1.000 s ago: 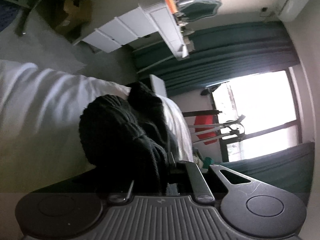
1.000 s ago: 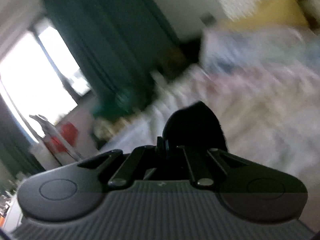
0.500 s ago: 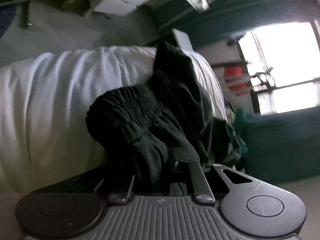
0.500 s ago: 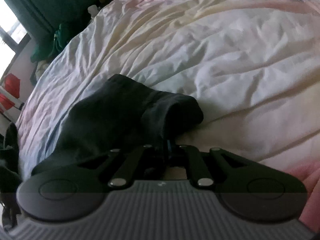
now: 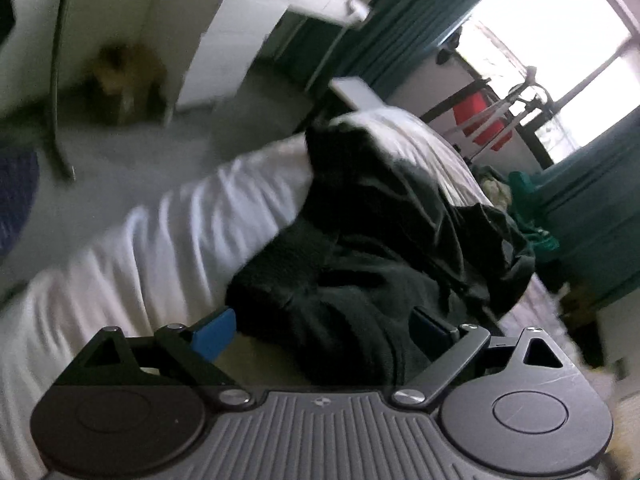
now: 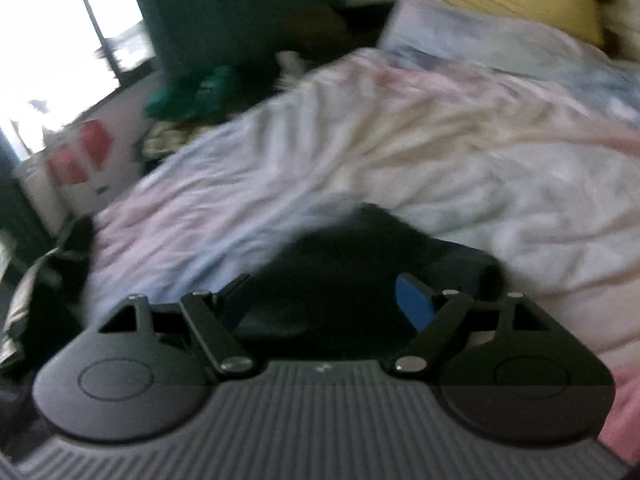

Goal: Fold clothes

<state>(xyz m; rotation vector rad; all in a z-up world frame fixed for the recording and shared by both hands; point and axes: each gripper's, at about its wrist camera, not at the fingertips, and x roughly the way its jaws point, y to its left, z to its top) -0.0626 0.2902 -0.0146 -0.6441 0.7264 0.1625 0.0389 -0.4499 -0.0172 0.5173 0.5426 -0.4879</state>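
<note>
A dark, black-looking garment (image 5: 360,264) lies bunched on the white duvet (image 5: 168,232) in the left wrist view. My left gripper (image 5: 320,330) is open, its blue pads (image 5: 212,336) spread apart with the garment's near edge lying between and just beyond them. In the right wrist view the same dark garment (image 6: 360,256) rests on the pale, pinkish duvet (image 6: 440,152). My right gripper (image 6: 324,300) is open too, one blue pad (image 6: 414,302) showing, with the cloth lying loose in front of the jaws. Both views are blurred.
A white dresser (image 5: 240,40) and grey floor (image 5: 160,136) lie beyond the bed's left edge. Green curtains (image 5: 592,208), a bright window (image 5: 560,40) and a red item on a drying rack (image 5: 480,120) are at the foot. A yellow pillow (image 6: 520,0) sits at the headboard.
Both grippers were shut on the dark garment and have now opened, letting it drop on the duvet. Both cameras have swung and pulled back slightly.
</note>
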